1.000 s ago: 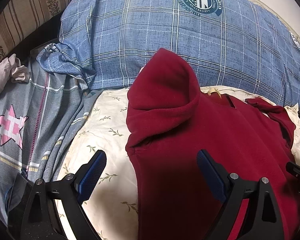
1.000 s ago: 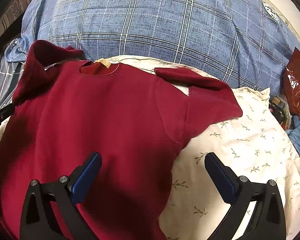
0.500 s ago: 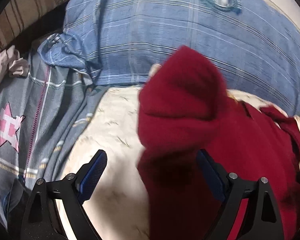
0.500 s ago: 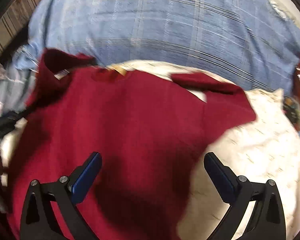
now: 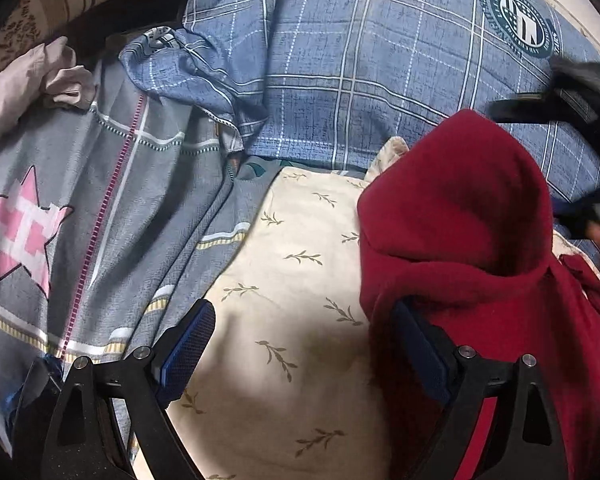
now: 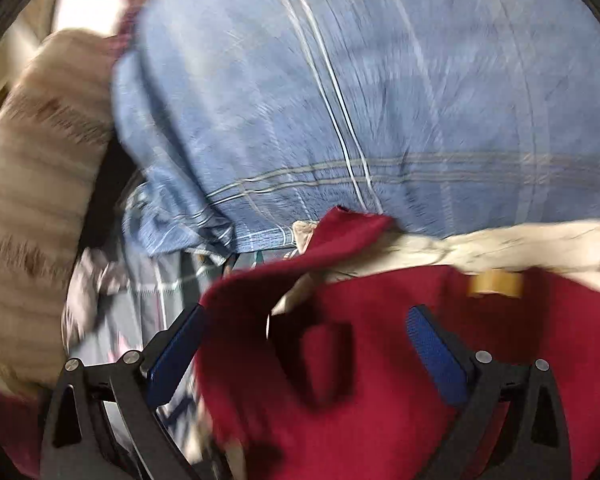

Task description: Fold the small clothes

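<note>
I am holding the left claw (image 5: 300, 346) with its jaws spread wide and nothing between them. Its left pad is hanging over the cream leaf-print sheet (image 5: 300, 280), while its right pad is sitting at the near edge of the red sweatshirt (image 5: 480, 272), seemingly just touching the cloth, though I cannot tell for sure. The sweatshirt is lying on the cream sheet, toward that sheet's right side, and one part of it, a sleeve or shoulder, is standing up in a rounded hump just beyond the right pad.

I am holding the right claw (image 6: 302, 344) with its jaws wide apart too, hovering over the sweatshirt (image 6: 380, 360) near the neckline. Red fabric is lying between and under the pads, but they are not clamping it. This view is badly smeared by motion. A tan neck label (image 6: 496, 282) is showing just beyond the right pad, and a red flap (image 6: 332, 240) is lifting off the sheet beyond the left pad.

Left of the sweatshirt, past the sheet's edge, a grey cover with a pink star (image 5: 24, 232) is lying rumpled. Beyond the sweatshirt a blue plaid duvet (image 5: 360, 60) is piling up, carrying a round crest (image 5: 520, 22). The other rig's dark blurred body (image 5: 580, 92) is showing above the red hump.
</note>
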Demonstrator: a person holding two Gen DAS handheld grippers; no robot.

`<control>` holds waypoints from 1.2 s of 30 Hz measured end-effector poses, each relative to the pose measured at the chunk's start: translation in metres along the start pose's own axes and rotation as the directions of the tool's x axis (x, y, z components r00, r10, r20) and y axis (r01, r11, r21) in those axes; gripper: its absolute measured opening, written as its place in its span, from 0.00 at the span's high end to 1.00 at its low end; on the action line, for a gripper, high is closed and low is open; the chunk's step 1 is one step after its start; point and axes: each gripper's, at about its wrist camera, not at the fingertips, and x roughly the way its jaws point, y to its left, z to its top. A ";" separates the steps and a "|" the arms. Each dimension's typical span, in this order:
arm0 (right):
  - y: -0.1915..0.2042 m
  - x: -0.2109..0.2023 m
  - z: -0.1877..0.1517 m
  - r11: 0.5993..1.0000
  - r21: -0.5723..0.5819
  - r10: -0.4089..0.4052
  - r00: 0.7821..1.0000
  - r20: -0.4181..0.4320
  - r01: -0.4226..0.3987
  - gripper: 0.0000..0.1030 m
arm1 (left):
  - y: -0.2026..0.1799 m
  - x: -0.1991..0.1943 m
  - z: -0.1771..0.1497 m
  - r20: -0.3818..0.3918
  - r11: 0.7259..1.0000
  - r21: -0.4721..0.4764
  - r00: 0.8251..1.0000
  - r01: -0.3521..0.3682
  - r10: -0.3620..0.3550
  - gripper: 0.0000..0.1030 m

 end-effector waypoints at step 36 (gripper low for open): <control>-0.073 -0.152 -0.115 0.959 -0.078 -0.257 0.951 0.170 0.273 0.39 | 0.027 -0.045 -0.008 0.101 0.991 -0.116 0.992 -0.067 0.079 0.13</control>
